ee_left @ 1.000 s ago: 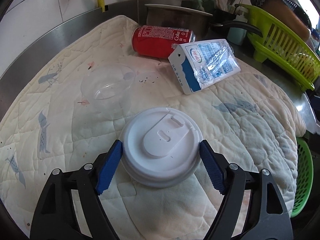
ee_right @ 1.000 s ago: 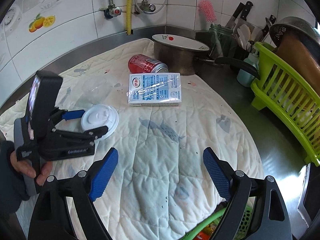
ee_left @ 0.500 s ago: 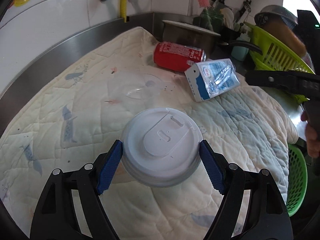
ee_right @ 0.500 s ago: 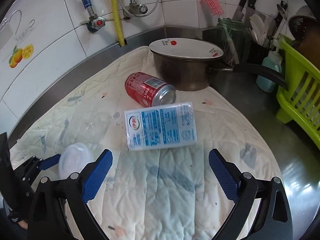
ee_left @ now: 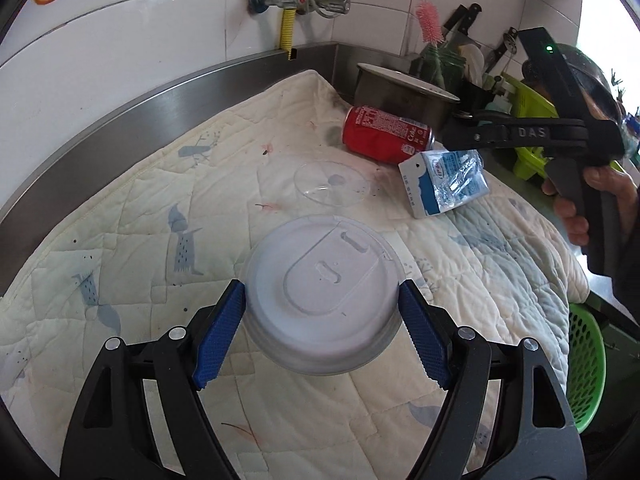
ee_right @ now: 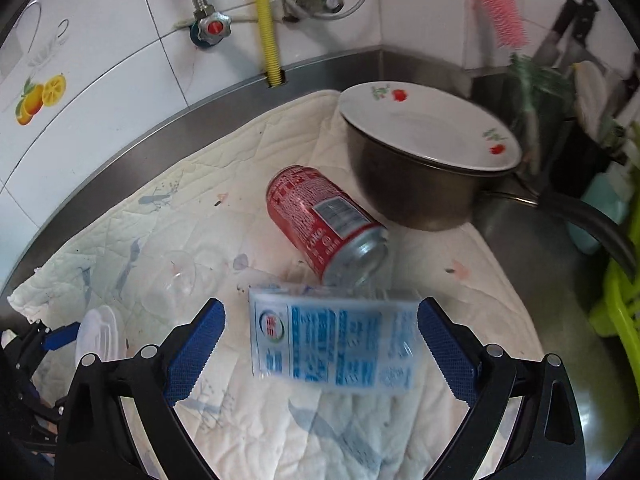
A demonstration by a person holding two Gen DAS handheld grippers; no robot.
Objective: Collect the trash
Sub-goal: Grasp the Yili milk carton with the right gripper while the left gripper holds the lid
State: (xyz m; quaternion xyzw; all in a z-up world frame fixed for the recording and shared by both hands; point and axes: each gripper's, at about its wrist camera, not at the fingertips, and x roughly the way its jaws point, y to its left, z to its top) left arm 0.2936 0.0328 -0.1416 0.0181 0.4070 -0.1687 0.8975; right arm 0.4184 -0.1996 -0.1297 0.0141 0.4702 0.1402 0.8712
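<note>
Four pieces of trash showed from my left wrist camera: one white cup lid point(ee_left: 324, 292), one clear plastic lid point(ee_left: 332, 184), one red cola can point(ee_left: 386, 138) and one blue-and-white carton point(ee_left: 444, 188). My left tool point(ee_left: 322, 320) was clamped on the white cup lid, one blue pad against each side of its rim, and the lid looked raised off the quilted cloth point(ee_left: 132, 220) covering the desk, which I judged suited carrying it to the one green basket point(ee_left: 586, 360) hanging past the cloth's right edge. The clear plastic lid lay flat just beyond it, the red cola can on its side near the pot point(ee_left: 404, 92), and the carton beside the can. My right tool point(ee_left: 452, 136) reached in from the right above the carton; from this side I could not tell its spread. From the right wrist camera I counted the same four: the carton point(ee_right: 332, 344) lay flat between the wide-apart pads of my right tool point(ee_right: 320, 346), neither pad touching it, so I judged it the next pick; it was blurred, probably from my own motion. The red cola can point(ee_right: 324, 224) lay just behind it with its top end toward me, the clear plastic lid point(ee_right: 176, 280) to the left, and the white cup lid point(ee_right: 98, 334) sat in my left tool point(ee_right: 60, 338) at the lower left. One pot point(ee_right: 416, 188) stood behind, with one plate point(ee_right: 428, 128) resting across its mouth like a cover.
</note>
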